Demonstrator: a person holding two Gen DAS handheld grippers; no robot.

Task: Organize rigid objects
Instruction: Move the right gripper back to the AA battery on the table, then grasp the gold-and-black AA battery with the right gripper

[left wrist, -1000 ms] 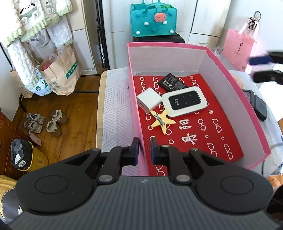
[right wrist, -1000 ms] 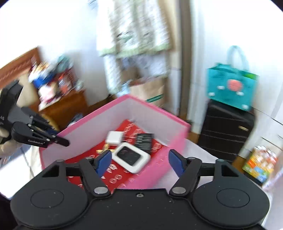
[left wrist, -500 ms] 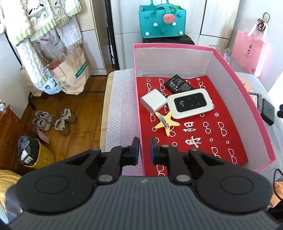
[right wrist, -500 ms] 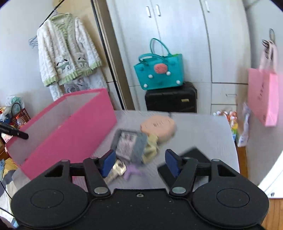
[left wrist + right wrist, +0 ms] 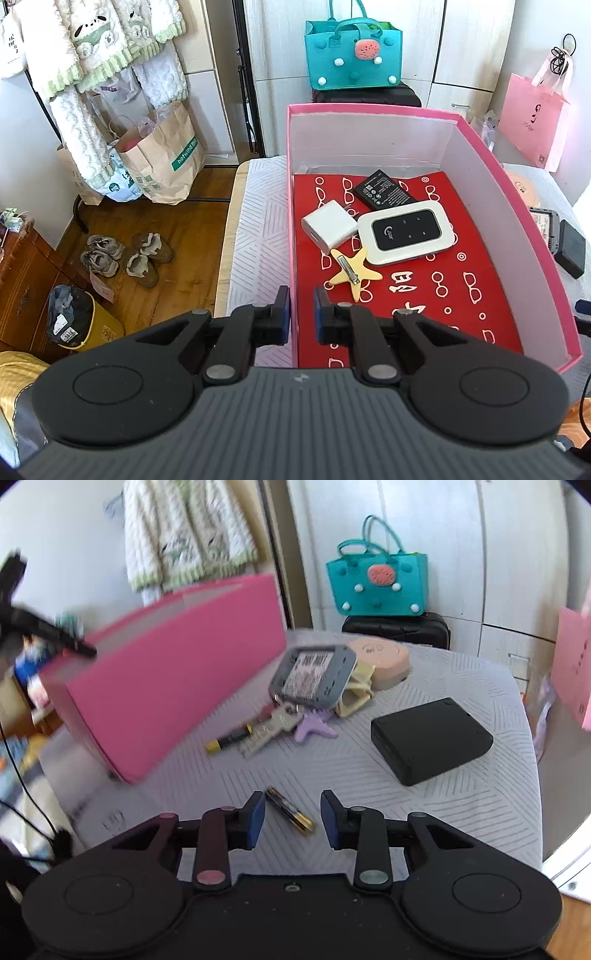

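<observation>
A bed with a pale grey, line-patterned cover (image 5: 424, 812) is serving as the work surface. The left gripper (image 5: 301, 314) is clenching the near wall of the open pink cardboard box (image 5: 517, 206), where a white pocket router (image 5: 406, 230), a white charger cube (image 5: 328, 229), a flat black battery pack (image 5: 384, 192) and a yellow star-shaped hair clip (image 5: 352, 271) are already lying on red paper. The right gripper (image 5: 291, 818) is hanging over a small black-and-gold cylindrical battery (image 5: 291, 810); its jaws have just been closing, the battery is sitting between them, and the pads are not yet pressing it.

The battery is lying slantwise across the gap, so a squeeze may well roll it aside or pinch one end only. The soft cover could also be getting caught under the tips. There is open cloth to the right as far as the black rectangular case (image 5: 432, 738); the box wall is crowding the left, and a second battery (image 5: 229, 740), keys (image 5: 269, 729) and a purple star clip (image 5: 314, 729) are cluttering the ground ahead.
</observation>
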